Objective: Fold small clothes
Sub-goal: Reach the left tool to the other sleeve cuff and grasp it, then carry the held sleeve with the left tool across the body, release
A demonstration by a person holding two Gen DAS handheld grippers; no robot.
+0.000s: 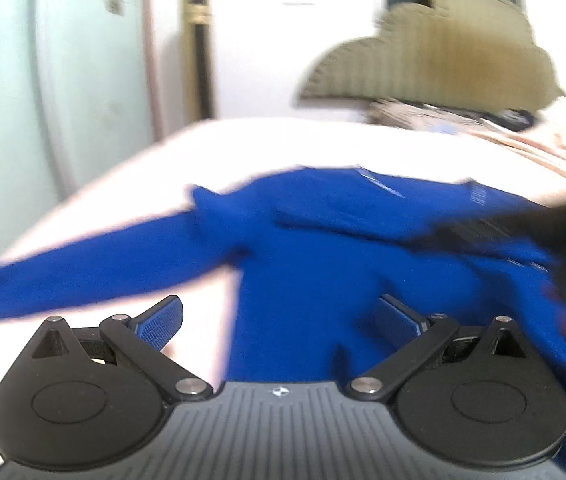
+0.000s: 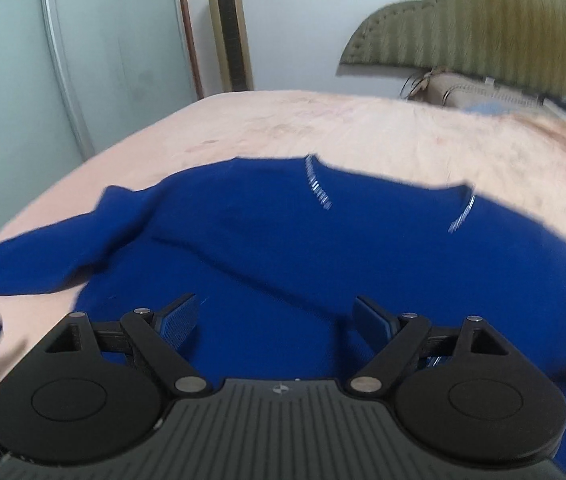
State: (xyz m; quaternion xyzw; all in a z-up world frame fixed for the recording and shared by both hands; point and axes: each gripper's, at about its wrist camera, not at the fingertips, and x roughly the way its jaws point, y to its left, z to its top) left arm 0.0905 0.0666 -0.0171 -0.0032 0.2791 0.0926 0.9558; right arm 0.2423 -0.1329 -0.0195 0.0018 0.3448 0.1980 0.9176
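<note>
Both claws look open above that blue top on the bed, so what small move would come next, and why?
Probably the left gripper should reach for the long blue sleeve stretched out sideways across the pink bedspread and fold it onto the blue knit sweater. Both grippers are open and empty, and that sleeve lies unfolded.

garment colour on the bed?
Solid royal blue garment, pale stitching at the far edge; right wrist view is sharpest.

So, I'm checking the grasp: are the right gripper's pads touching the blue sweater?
Apart. In the right wrist view the right gripper stands wide open, and blue sweater shows clear of both pads.
</note>
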